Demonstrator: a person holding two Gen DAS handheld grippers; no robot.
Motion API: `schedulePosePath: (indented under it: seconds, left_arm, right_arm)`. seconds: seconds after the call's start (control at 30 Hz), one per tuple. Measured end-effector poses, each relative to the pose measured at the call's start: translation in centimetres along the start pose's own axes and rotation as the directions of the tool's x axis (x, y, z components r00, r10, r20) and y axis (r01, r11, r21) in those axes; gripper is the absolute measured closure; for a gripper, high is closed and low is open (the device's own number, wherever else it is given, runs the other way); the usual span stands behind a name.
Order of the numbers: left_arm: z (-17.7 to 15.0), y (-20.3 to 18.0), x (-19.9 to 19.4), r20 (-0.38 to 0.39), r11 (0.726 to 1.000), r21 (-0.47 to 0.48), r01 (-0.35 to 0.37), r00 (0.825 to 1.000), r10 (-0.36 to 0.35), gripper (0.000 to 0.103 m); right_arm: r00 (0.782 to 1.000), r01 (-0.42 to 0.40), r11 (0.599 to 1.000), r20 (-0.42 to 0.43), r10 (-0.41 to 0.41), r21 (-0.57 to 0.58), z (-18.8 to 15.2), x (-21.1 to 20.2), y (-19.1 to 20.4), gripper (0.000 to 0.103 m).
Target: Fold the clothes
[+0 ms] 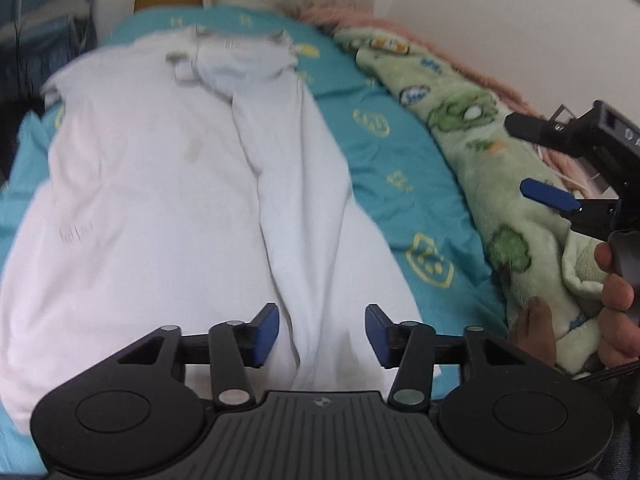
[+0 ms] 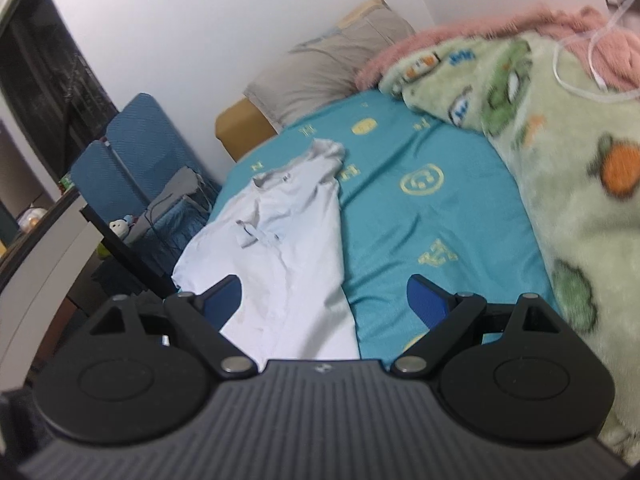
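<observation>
White shirt [image 1: 160, 184] spread on teal bedsheet [image 1: 384, 152], left hand-held gripper [image 1: 322, 334] parted above it, empty, green blanket [image 1: 500, 184] alongside

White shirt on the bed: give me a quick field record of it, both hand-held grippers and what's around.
garment: white shirt lying on the teal bedsheet, one side folded over the middle
left hand-held gripper: open, above the shirt's near edge, nothing held
right hand-held gripper: open, nothing held
beside the shirt: green fleece blanket
head of bed: beige pillow

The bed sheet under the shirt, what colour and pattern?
Teal bed sheet with yellow printed motifs, clearest in the right wrist view.
</observation>
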State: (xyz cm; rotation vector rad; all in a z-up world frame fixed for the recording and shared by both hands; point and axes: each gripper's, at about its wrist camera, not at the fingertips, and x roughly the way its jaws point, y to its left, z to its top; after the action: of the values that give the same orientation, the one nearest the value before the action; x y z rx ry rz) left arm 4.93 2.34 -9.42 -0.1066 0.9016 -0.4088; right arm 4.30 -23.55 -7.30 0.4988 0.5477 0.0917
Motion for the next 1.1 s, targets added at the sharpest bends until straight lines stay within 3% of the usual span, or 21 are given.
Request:
schedulePosePath:
  seconds: [0.07,0.2,0.23,0.4,0.57,0.7,0.83,0.97,1.1]
  left_arm:
    - [0.7,-0.6,-1.0,0.072,0.999,0.030,-0.039,0.997,0.036,0.023]
    - [2.0,-2.2,-2.7,0.205,0.989,0.087,-0.116,0.974,0.096,0.008]
    - [2.4,-2.6,-3.0,0.231,0.986,0.096,-0.133,0.967,0.108,0.000]
    - [2.4,-3.5,-3.7,0.341,0.982,0.087,-0.169,0.931,0.130,0.000]
    - [1.6,-3.1,-4.1,0.366,0.984,0.070,-0.166,0.921,0.130,0.000]
    - [2.0,-2.8,-4.6,0.380,0.976,0.057,-0.211,0.909,0.174,0.000]
    - [3.7,-2.4,-4.7,0.386,0.978,-0.008,-0.211,0.901,0.197,0.000]
    - [5.9,-2.9,-5.1,0.427,0.972,0.015,-0.234,0.881,0.206,0.000]
    - [6.3,-2.6,-4.6,0.459,0.983,0.003,-0.181,0.874,0.160,0.000]
  right_arm:
    - [1.000,0.000,1.000,0.027,0.001,-0.031,-0.1,-0.4,0.6,0.012]
    - [0.996,0.007,0.997,0.094,0.001,-0.075,-0.1,-1.3,1.4,0.012]
    - [0.994,0.010,0.997,0.111,-0.001,-0.081,-0.1,-1.5,1.6,0.012]
    - [0.987,0.021,0.993,0.162,-0.002,-0.118,-0.2,-2.2,2.3,0.012]
    - [0.985,0.026,0.987,0.175,0.002,-0.157,-0.5,-2.3,3.2,0.012]
    - [0.982,0.033,0.983,0.187,0.001,-0.180,-0.8,-2.2,3.9,0.012]
    - [0.977,0.045,0.981,0.215,-0.004,-0.190,-1.0,-2.5,4.2,0.012]
    - [0.972,0.061,0.979,0.236,-0.014,-0.193,-1.0,-2.7,4.2,0.012]
    - [0.970,0.075,0.977,0.242,-0.024,-0.201,-1.1,-2.6,4.3,0.012]
